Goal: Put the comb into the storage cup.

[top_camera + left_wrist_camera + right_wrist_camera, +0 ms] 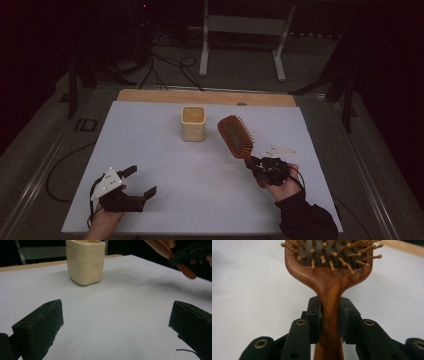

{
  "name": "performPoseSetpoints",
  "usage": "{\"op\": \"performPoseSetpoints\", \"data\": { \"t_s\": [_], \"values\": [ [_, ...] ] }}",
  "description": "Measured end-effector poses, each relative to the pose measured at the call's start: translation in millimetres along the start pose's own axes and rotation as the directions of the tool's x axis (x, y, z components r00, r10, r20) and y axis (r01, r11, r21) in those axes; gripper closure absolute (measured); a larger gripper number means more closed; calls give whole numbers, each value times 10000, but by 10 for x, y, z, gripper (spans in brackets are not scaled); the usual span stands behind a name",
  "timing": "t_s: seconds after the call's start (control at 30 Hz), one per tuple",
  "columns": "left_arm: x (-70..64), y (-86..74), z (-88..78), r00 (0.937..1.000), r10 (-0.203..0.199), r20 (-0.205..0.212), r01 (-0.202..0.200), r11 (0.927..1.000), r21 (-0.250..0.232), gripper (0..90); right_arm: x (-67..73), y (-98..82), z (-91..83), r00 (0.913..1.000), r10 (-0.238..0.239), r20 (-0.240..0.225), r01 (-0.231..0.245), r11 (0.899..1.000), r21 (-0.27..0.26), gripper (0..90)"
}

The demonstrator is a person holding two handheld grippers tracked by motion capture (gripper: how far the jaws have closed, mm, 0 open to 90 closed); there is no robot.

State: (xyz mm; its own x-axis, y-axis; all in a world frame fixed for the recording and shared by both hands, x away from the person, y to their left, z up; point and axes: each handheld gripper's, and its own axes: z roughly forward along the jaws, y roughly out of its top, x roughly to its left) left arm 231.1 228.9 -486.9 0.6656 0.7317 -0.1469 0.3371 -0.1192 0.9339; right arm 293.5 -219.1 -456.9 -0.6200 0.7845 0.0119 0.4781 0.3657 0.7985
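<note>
Two grippers are at work over the white table sheet [165, 165]. We find the right gripper [256, 165], at the lower right of the high view, clamped on the neck of a reddish-brown wooden paddle hairbrush with peg bristles [235, 136]. In the right gripper view both black pads [315, 315] press against the handle [329, 322] from either side, just below where the paddle widens. The brush head points toward the upper left of the high view, bristles up; the left gripper view shows it lifted off the sheet at the upper right of that frame.

The left gripper [140, 182] rests at the lower left of the high view, its jaws spread wide with nothing between them; its own view shows bare sheet in the gap.

A cream-coloured square cup with a dimpled wall [193, 123] stands upright at the centre of the high view, near the brush head and apart from it.

We judge the step in hand to be the carry: the brush is gripped and lifted, and the cup is the likely destination. The next move calls for bringing the brush over the cup mouth and turning it upright, one end down, before lowering. The grip sits near the head, so handle-first insertion would be shallow. A knock against the rim could tip the cup.
</note>
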Motion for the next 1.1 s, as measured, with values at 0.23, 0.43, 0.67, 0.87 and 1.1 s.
{"op": "performPoseSetpoints", "data": {
  "t_s": [0.23, 0.43, 0.67, 0.87, 1.1],
  "values": [
    [-29, 249, 62, 9989, -452, 85, 448, 9982, 408, 1, 61, 12, -39, 9996, -282, -13, 281, 9984, -492, 732],
    [-94, 604, 140, 9959, -847, 302, 834, 9957, 411, 1, 123, 13, -54, 9988, -480, 72, 484, 9967, -656, 731],
    [-205, 939, 252, 9914, -1220, 465, 1217, 9925, 97, 1, 166, 22, -67, 9981, -623, 27, 623, 9951, -764, 732],
    [-330, 1194, 423, 9917, -1174, 529, 1167, 9930, 162, 0, 201, 30, -55, 9978, -665, -62, 659, 9947, -784, 731],
    [-452, 1381, 688, 9825, -1495, 1115, 1478, 9887, 235, 1, 239, 44, -77, 9983, -584, -14, 580, 9939, -938, 731]
  ]
}}
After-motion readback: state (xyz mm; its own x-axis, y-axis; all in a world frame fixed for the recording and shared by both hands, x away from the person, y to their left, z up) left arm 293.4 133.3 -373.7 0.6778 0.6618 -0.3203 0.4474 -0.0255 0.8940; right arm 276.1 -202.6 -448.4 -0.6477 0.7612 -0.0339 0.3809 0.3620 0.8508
